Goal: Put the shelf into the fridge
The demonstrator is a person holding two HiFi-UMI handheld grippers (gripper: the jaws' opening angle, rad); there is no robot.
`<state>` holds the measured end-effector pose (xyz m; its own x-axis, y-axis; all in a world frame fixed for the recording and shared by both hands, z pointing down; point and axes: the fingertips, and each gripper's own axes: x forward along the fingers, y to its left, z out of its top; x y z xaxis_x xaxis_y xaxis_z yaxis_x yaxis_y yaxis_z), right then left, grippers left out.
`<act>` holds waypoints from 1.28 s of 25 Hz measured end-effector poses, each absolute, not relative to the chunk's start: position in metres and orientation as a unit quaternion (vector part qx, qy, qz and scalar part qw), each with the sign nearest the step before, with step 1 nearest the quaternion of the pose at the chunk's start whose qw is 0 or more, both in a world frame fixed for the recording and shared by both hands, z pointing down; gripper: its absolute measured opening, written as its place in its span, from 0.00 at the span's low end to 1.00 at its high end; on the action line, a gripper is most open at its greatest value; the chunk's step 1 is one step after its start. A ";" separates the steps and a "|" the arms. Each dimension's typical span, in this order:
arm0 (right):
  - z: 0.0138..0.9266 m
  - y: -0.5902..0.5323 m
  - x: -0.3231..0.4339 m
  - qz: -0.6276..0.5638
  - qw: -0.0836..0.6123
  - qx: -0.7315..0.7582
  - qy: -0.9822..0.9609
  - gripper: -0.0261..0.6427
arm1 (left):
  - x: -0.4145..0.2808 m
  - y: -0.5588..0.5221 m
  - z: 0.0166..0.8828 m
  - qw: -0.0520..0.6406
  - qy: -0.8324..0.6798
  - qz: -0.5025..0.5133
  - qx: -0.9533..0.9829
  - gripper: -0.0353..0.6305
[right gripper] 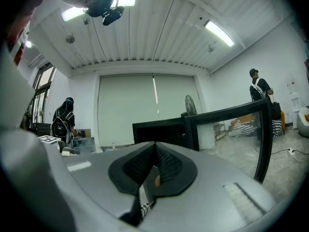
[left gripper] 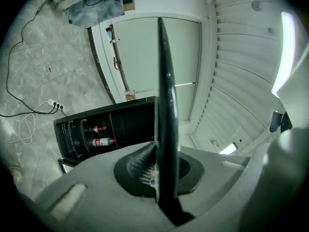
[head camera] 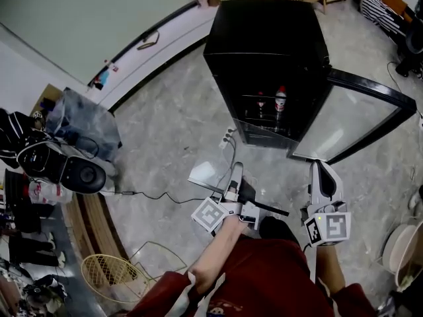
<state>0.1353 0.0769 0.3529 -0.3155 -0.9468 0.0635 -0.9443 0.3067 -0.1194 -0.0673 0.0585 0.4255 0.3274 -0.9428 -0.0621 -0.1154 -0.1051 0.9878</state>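
The black mini fridge (head camera: 268, 58) stands on the marble floor with its glass door (head camera: 357, 121) swung open to the right. Two bottles (head camera: 280, 99) stand on a shelf inside. My left gripper (head camera: 234, 177) is shut on the glass shelf (head camera: 206, 176), held low in front of the fridge. In the left gripper view the shelf (left gripper: 164, 105) shows edge-on as a dark strip clamped between the pads, with the fridge (left gripper: 111, 127) behind it. My right gripper (head camera: 321, 169) is shut and holds nothing. The right gripper view shows its pads (right gripper: 166, 163) pressed together, facing the fridge (right gripper: 159, 132).
A white power strip (head camera: 228, 136) and cables lie on the floor left of the fridge. Bags and dark gear (head camera: 66, 157) crowd the left side, with a wire basket (head camera: 109, 276) near my feet. A person (right gripper: 260, 88) stands at the far right.
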 end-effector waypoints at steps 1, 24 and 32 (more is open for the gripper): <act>0.352 0.071 0.140 -0.069 0.010 -0.583 0.810 0.04 | -0.064 0.053 0.424 0.518 -0.423 -0.401 0.626 0.06; 0.369 -0.037 0.147 -0.068 -0.010 -0.583 0.810 0.04 | -0.044 -0.061 0.449 0.537 -0.411 -0.414 0.610 0.06; 0.378 -0.065 0.143 -0.073 -0.026 -0.589 0.804 0.04 | -0.042 -0.098 0.463 0.548 -0.403 -0.419 0.602 0.06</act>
<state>0.1427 -0.0647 0.3778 -0.3037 -0.9442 0.1277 -0.9518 0.2945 -0.0863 -0.0415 -0.0977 0.4632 0.3242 -0.9439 -0.0629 -0.0257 -0.0752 0.9968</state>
